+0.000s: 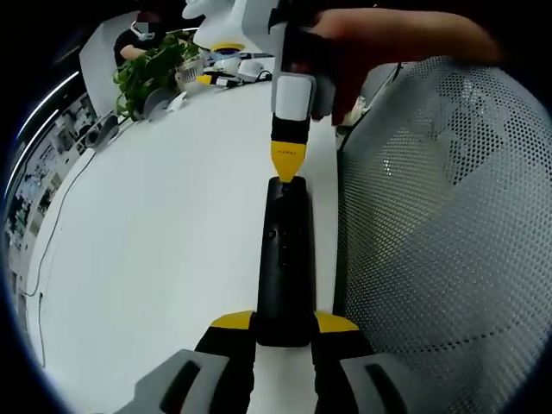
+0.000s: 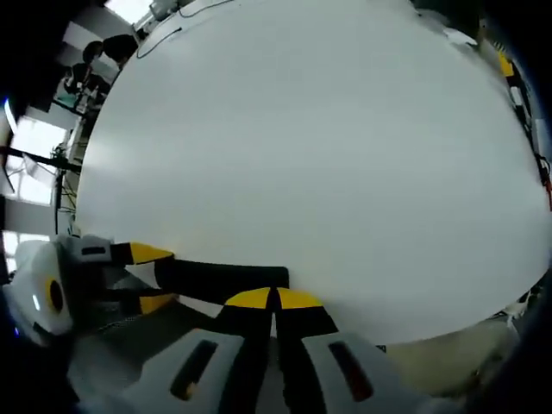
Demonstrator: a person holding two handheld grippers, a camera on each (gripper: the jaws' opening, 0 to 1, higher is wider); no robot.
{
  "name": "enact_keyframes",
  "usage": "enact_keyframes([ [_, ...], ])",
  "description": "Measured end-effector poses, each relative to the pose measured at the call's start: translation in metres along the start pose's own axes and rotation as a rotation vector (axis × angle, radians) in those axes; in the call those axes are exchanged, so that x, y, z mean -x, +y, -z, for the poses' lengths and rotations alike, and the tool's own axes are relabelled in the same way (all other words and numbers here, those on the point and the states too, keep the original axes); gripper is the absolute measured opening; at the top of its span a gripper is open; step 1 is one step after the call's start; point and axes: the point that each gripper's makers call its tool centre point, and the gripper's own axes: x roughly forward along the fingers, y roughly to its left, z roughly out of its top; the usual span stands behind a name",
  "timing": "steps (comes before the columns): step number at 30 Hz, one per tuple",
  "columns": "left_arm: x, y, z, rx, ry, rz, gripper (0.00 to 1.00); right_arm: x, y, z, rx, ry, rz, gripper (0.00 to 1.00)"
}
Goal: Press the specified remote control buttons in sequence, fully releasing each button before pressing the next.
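Observation:
A black remote control (image 1: 285,250) sticks out lengthwise over the white table (image 1: 172,224), and my left gripper (image 1: 285,323) is shut on its near end, one yellow-tipped jaw on each side. From the far side, my right gripper (image 1: 286,162) comes down, held by a hand, with its yellow tip touching the remote's far end. In the right gripper view, my right gripper (image 2: 275,299) has its jaws shut together with nothing between them, tips resting on the end of the remote (image 2: 220,278). The left gripper (image 2: 152,277) clamps the remote at the left.
A grey mesh chair back (image 1: 448,224) stands close on the right of the table edge. At the table's far end are a green plant (image 1: 155,69), small items and a seated person (image 1: 138,34). Bare table top (image 2: 328,129) spreads beyond the remote.

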Motion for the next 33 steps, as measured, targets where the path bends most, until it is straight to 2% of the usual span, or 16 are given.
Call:
enact_keyframes([
  [6, -0.0001, 0.0003, -0.0004, 0.001, 0.001, -0.001, 0.25, 0.0003, 0.002, 0.0003, 0.08, -0.012, 0.024, 0.0],
  [10, -0.0001, 0.0005, -0.0005, 0.003, -0.001, -0.001, 0.25, 0.0004, 0.0012, -0.0011, 0.097, -0.006, 0.032, 0.0],
  [17, -0.0001, 0.0004, -0.0008, 0.001, -0.002, 0.0, 0.25, 0.0011, -0.0001, -0.0005, 0.043, 0.001, 0.017, 0.0],
  [27, -0.0001, 0.0004, -0.0007, -0.005, 0.001, -0.001, 0.25, 0.0012, 0.0011, -0.0009, 0.053, 0.014, 0.045, 0.0],
  [33, -0.0001, 0.0002, -0.0008, -0.005, 0.0, -0.001, 0.25, 0.0007, 0.0073, -0.0006, 0.013, 0.011, -0.009, 0.0],
])
